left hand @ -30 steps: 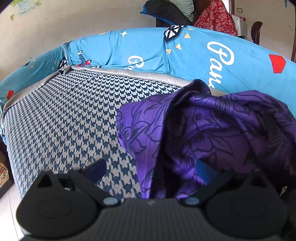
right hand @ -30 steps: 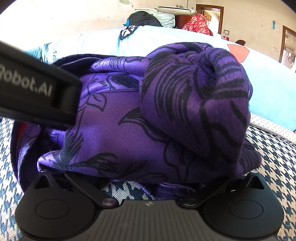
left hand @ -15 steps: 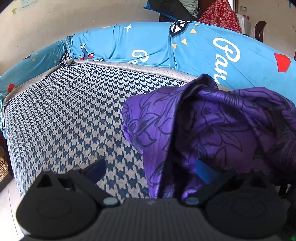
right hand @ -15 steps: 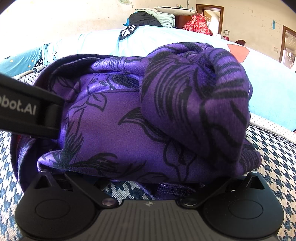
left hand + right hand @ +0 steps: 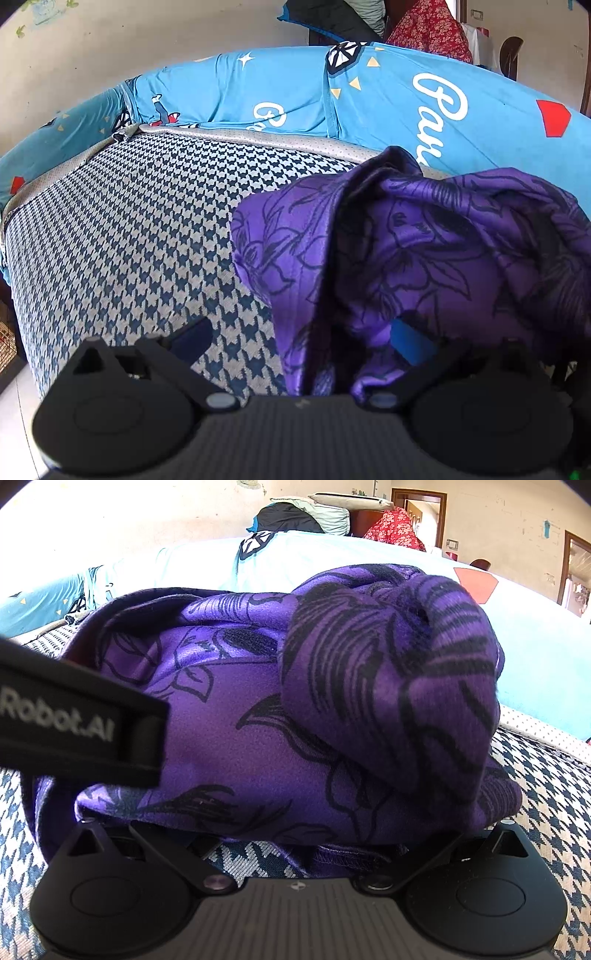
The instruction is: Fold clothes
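A purple garment with a black flower print [image 5: 424,258] lies bunched on the houndstooth seat cushion [image 5: 140,229]. My left gripper [image 5: 299,336] is open; its left finger [image 5: 192,336] lies over bare cushion and its right finger [image 5: 408,338] is tucked under the cloth's edge. In the right wrist view the garment [image 5: 295,709] fills the frame and covers my right gripper's fingers, so its state is hidden. The left gripper's black body [image 5: 74,723] shows at that view's left edge.
The blue printed sofa back [image 5: 332,88] curves behind the cushion. Clothes are piled behind the sofa [image 5: 317,517]. The cushion's front edge drops to the floor at left [image 5: 14,354]. Doorways stand at far right [image 5: 576,572].
My left gripper has shifted slightly, back toward the garment; its body fills more of the right wrist view's left edge than half a second ago. The garment and right gripper have not moved.
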The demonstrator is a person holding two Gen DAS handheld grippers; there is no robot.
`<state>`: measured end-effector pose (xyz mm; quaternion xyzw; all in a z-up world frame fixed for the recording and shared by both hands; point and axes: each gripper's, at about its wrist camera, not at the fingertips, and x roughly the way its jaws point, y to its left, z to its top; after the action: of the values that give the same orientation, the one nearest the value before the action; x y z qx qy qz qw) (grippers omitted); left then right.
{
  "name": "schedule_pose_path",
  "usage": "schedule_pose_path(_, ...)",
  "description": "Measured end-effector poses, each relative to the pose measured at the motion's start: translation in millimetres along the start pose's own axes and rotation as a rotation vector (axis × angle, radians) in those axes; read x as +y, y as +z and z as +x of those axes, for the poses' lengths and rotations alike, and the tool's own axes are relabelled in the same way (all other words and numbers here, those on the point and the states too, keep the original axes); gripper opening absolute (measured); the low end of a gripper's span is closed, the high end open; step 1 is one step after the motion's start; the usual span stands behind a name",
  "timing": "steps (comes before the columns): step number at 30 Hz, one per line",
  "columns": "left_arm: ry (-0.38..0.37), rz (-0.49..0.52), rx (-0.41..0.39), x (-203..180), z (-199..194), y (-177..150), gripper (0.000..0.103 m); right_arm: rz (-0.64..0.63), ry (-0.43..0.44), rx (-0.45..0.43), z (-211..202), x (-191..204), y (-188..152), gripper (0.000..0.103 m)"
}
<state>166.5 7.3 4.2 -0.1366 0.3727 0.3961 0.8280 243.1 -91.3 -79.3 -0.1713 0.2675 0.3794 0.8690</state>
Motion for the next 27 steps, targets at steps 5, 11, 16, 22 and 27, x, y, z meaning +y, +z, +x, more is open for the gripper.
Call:
schedule_pose_path(5,0.007,-0.03,0.003,14,-2,6,0.103,0.0,0.0,0.0,1,-1,0,0.103)
schedule_pose_path(11,-0.032,-0.101,0.004,30,-13,9,0.103,0.001,0.0,0.0,1,-7,-2,0.103)
schedule_pose_path(16,-0.033,-0.085,-0.035,31,-26,8,0.103,0.001,0.0,0.0,1,-10,-2,0.103)
schedule_pose_path(22,-0.053,-0.08,-0.074,43,-35,11,0.103,0.001,0.0,0.0,2,-13,-3,0.103)
schedule_pose_path(27,-0.045,-0.074,-0.082,51,-36,10,0.103,0.0,0.0,0.0,-1,-10,-5,0.103)
